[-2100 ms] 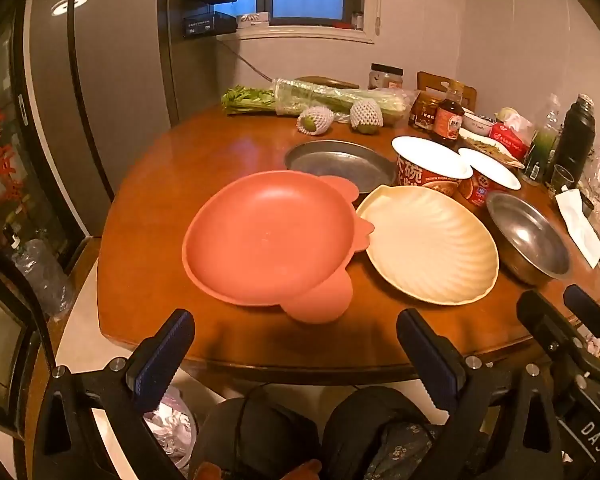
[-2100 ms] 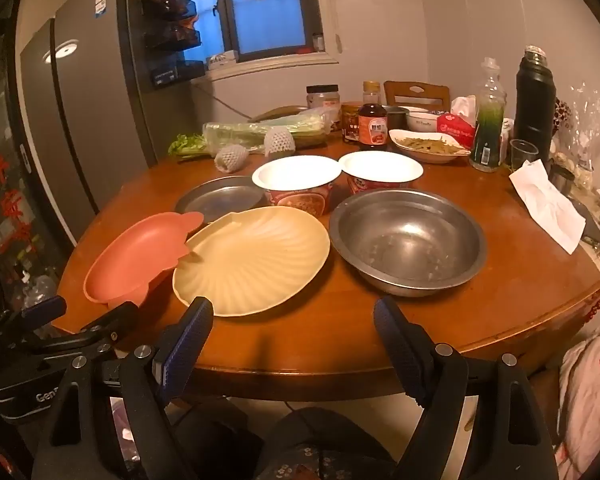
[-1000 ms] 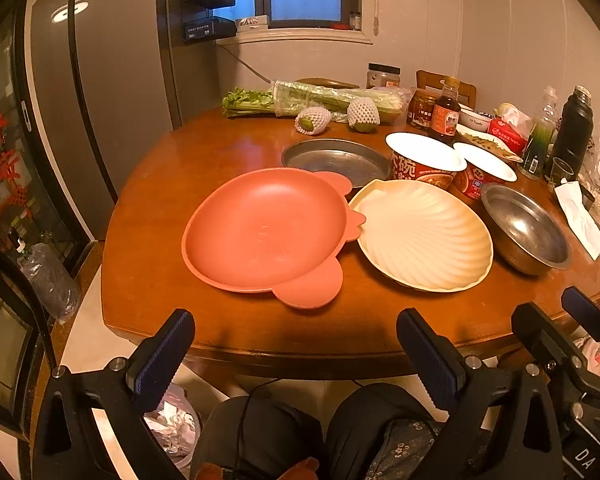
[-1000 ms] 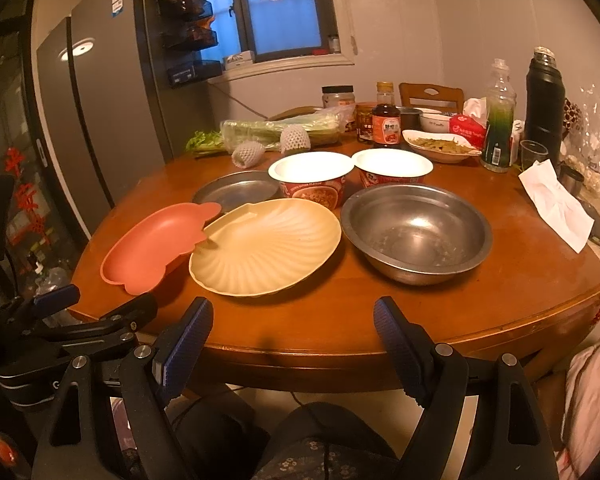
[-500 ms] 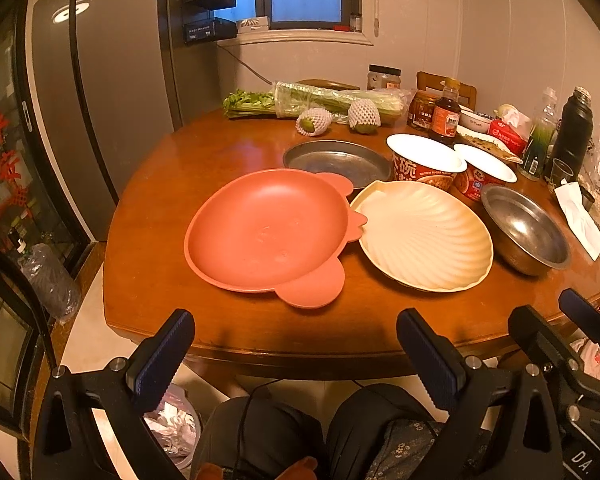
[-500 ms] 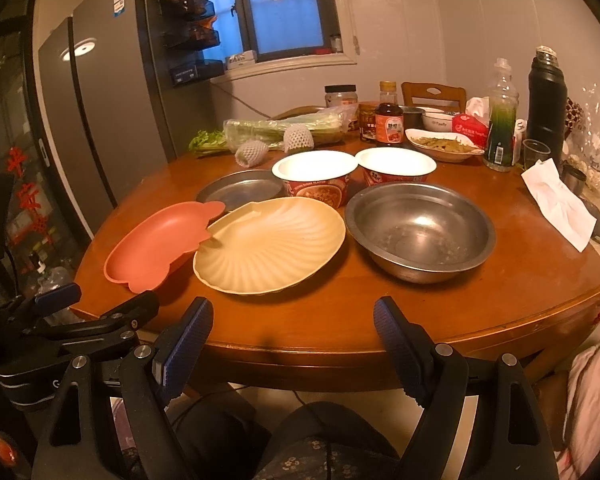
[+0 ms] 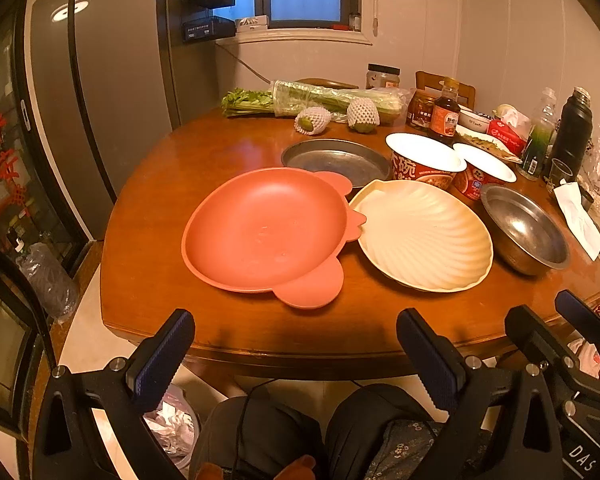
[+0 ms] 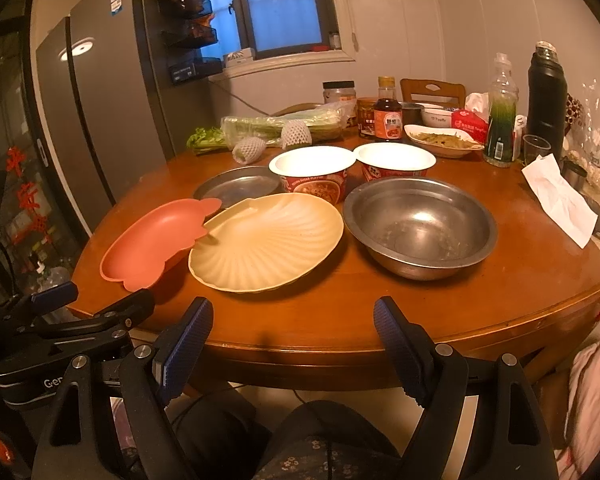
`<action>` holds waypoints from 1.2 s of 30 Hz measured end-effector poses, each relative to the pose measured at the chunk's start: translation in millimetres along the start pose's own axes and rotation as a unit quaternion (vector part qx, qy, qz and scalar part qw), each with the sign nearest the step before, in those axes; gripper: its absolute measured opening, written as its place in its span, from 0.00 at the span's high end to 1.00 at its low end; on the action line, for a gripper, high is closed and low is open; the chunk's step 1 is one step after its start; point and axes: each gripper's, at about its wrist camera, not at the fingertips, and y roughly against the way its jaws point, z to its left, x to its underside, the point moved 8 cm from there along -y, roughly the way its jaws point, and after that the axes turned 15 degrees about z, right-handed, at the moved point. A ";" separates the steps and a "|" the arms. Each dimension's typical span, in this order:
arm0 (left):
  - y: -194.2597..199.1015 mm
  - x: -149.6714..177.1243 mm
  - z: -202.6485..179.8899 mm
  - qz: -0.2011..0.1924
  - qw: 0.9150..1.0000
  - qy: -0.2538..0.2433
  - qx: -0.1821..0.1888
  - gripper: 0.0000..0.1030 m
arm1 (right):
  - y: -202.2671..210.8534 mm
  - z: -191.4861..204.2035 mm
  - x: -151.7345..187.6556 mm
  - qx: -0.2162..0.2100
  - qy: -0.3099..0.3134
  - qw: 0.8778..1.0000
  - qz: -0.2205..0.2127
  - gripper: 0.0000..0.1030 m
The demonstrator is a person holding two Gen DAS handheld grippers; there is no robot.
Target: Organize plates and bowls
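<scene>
Left claw [image 7: 294, 354] and right claw [image 8: 292, 340], both spread and empty, poised low before the bench [image 8: 520, 280]. At frame centre: one pink plate [image 7: 266, 226], one shell plate [image 8: 266, 242], one steel bowl [image 8: 420, 226], one steel plate [image 7: 334, 158], two noodle cups [image 8: 312, 172].

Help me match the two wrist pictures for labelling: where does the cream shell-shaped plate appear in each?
Left wrist: the cream shell-shaped plate lies right of centre, its left edge meeting the pink plate.
Right wrist: it lies just left of centre, beyond the left finger.
Shared landmark: the steel bowl, immediately right of it in both.
</scene>
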 end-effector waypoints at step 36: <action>-40.4 -35.3 99.8 0.090 0.988 0.122 -0.005 0.01 | -106.3 82.6 -114.6 -0.052 0.137 0.984 0.099 0.19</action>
